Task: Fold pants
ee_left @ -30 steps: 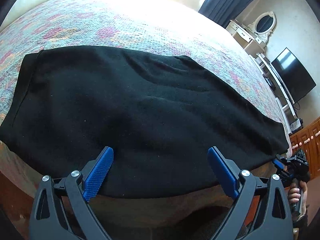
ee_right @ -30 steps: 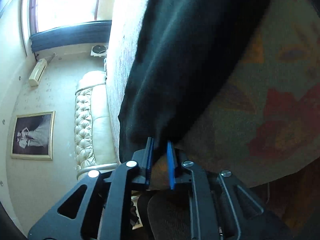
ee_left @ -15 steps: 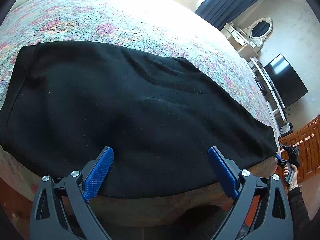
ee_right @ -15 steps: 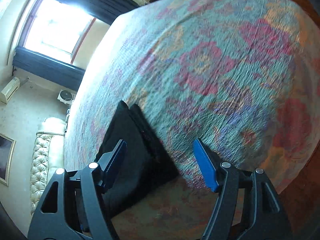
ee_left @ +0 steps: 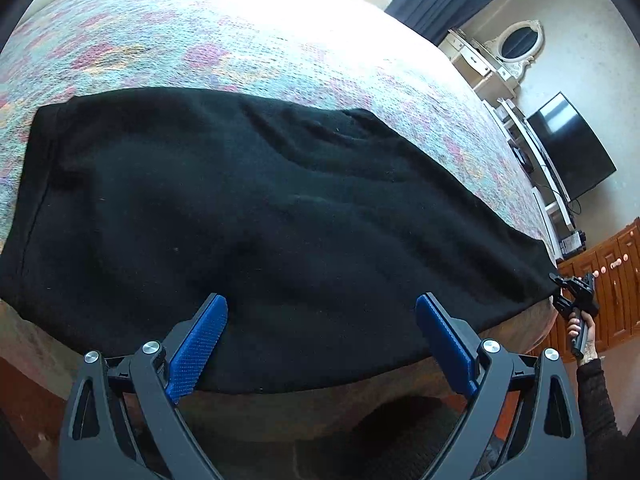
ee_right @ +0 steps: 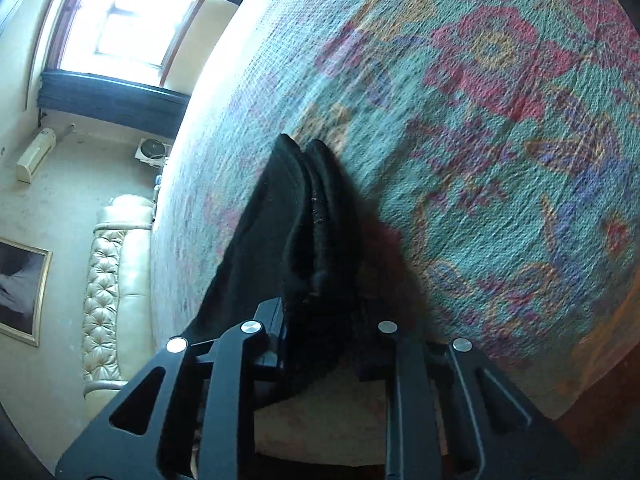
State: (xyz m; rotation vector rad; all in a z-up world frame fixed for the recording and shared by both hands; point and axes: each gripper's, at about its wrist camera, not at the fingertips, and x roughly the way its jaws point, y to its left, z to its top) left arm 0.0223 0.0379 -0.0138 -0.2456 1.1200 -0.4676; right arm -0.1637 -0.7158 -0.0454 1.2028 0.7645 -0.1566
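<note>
Left wrist view is showing the black pants (ee_left: 256, 220) lying spread lengthwise across the floral bedspread (ee_left: 248, 40), their near edge draping over the bed's front side; the left gripper (ee_left: 320, 336) is hovering just above that near edge with its jaws standing wide apart, the blue pads (ee_left: 198, 344) pressing on nothing, only dark fabric showing beyond the gap; at the far right end of the pants the right gripper (ee_left: 558, 280) is meeting the hem corner, a hand (ee_left: 578, 326) in a dark sleeve (ee_left: 596, 396) holding its handle; beyond it a television (ee_left: 572, 148) and a white dresser with an oval mirror (ee_left: 518, 40) are standing against the wall. Right wrist view is showing the right gripper (ee_right: 324, 344) closing its jaws on the bunched hem end of the pants (ee_right: 316, 248), the thick black folds sitting squeezed between the fingers (ee_right: 404, 364) and hiding the pads; the bedspread (ee_right: 500, 140) is filling the frame beyond; a tufted cream headboard (ee_right: 108, 288) and a bright window (ee_right: 128, 28) are lying off to the left.
</note>
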